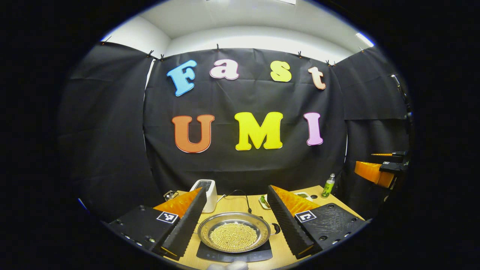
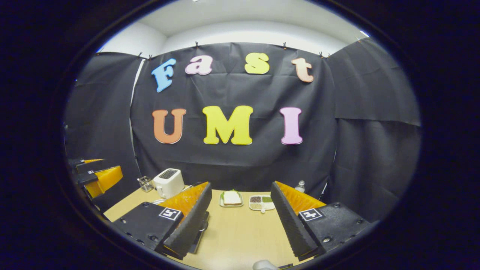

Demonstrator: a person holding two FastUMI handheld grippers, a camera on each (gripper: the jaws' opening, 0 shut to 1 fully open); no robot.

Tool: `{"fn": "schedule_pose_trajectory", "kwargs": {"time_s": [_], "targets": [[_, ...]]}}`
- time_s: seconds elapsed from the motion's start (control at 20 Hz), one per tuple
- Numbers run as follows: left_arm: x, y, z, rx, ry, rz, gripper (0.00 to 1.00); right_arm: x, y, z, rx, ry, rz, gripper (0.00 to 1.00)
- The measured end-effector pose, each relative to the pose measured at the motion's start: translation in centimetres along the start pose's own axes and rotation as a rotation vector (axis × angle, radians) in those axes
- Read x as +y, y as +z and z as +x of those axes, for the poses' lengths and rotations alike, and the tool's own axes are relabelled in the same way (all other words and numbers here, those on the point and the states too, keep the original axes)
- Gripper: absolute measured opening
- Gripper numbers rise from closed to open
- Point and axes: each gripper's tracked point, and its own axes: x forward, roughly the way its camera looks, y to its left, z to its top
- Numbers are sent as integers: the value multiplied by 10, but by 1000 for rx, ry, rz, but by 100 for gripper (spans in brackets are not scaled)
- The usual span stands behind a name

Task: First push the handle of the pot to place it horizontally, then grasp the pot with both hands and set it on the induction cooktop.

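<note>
Pot (image 1: 234,236) rests on induction cooktop (image 1: 234,255)

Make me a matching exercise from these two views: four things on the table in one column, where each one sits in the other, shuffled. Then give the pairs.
Things:
1. pot
2. toaster
3. green bottle
4. divided tray

Places:
A. far right corner of the table in the left gripper view
B. on the induction cooktop
C. just right of the sandwich plate
D. beside the glass cup

Pairs: 1-B, 2-D, 3-A, 4-C
</note>
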Motion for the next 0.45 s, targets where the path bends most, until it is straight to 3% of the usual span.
{"fn": "schedule_pose_trajectory", "kwargs": {"time_s": [0.45], "targets": [[-26,30,-23,-57,-13,7,97,-49,29,-44,-66,-55,14,99]]}}
